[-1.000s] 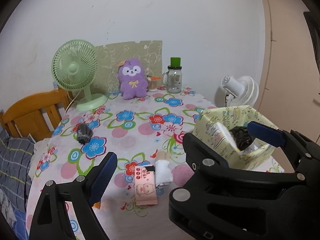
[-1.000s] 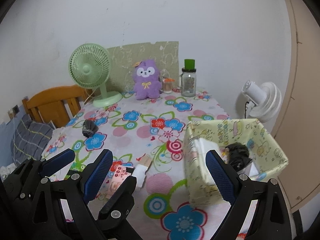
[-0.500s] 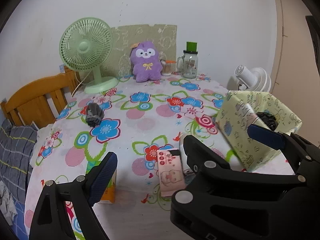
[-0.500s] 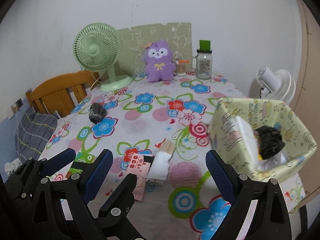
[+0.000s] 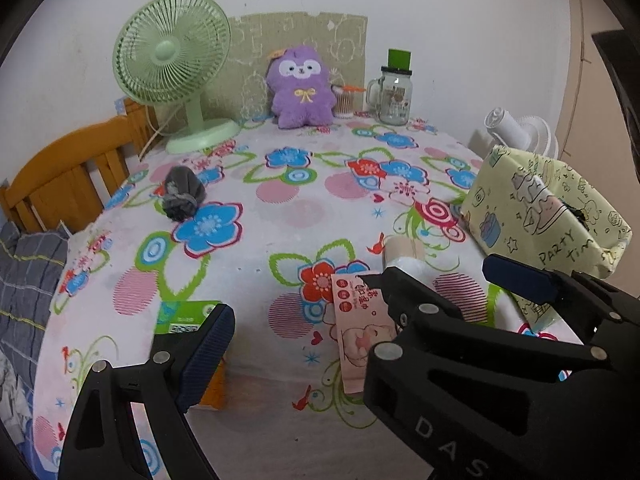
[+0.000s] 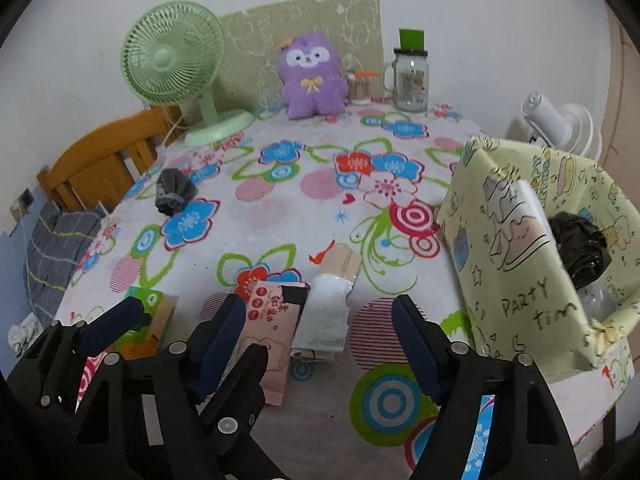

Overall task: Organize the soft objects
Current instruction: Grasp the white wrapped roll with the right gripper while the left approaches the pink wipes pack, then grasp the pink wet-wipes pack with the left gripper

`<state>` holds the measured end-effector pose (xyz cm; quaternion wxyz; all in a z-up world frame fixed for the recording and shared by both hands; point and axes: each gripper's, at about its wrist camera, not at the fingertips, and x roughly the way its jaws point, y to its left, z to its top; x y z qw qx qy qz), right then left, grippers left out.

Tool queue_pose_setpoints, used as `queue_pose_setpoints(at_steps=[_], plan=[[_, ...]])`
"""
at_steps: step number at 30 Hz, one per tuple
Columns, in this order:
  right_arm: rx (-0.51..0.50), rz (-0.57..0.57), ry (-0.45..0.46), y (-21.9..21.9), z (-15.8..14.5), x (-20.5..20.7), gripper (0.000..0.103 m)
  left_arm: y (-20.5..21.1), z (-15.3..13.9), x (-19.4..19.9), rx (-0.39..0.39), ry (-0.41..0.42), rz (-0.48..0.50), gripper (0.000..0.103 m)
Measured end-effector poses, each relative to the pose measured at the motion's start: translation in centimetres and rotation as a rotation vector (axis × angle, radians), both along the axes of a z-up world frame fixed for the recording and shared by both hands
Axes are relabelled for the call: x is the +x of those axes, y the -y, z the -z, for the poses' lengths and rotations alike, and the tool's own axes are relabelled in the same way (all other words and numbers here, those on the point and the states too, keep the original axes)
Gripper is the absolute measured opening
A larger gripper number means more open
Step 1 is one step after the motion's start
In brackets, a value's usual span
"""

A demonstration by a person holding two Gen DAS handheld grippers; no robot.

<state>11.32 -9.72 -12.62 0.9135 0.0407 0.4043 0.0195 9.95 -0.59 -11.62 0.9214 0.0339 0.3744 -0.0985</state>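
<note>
A grey rolled sock [image 5: 181, 195] [image 6: 173, 192] lies at the table's left. A purple plush toy [image 5: 302, 87] [image 6: 312, 79] sits at the back. A yellow paper box [image 5: 548, 216] [image 6: 532, 248] stands at the right with a black soft item [image 6: 582, 248] inside. A pink tissue pack [image 5: 360, 320] [image 6: 272, 320], a white pack [image 6: 326, 316] and a green tissue pack [image 5: 180, 318] [image 6: 150, 312] lie at the near edge. My left gripper [image 5: 356, 304] and right gripper [image 6: 320, 336] are open and empty above the near edge. The left gripper [image 6: 172, 320] also shows in the right wrist view.
A green desk fan [image 5: 176, 68] stands back left, a glass jar [image 5: 394, 92] with a green lid and a small cup [image 5: 345, 100] at the back. A white fan [image 6: 560, 124] sits beyond the right edge. A wooden chair [image 5: 68, 176] stands left.
Both grippers have pulled back and lowered toward the table's near edge, away from the yellow box. The green tissue pack has come into view. Both stay open.
</note>
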Motion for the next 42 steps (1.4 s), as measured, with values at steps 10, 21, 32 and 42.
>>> queue_pose_setpoints(at_steps=[10,21,32,42], plan=[[0.028,0.023,-0.078,0.8,2.1,1.8,0.061,0.7,1.7,1.7,0.023,-0.066,0.012,0.091],[0.038,0.023,-0.138,1.4,3.8,3.2,0.044,1.3,3.0,2.5,0.051,-0.107,0.011,0.09],[-0.001,0.029,-0.128,2.0,3.6,3.2,0.025,2.1,2.9,2.9,0.023,-0.112,0.034,0.089],[-0.009,0.04,-0.136,3.1,3.6,2.6,0.025,2.8,3.5,3.0,0.016,-0.128,0.032,0.074]])
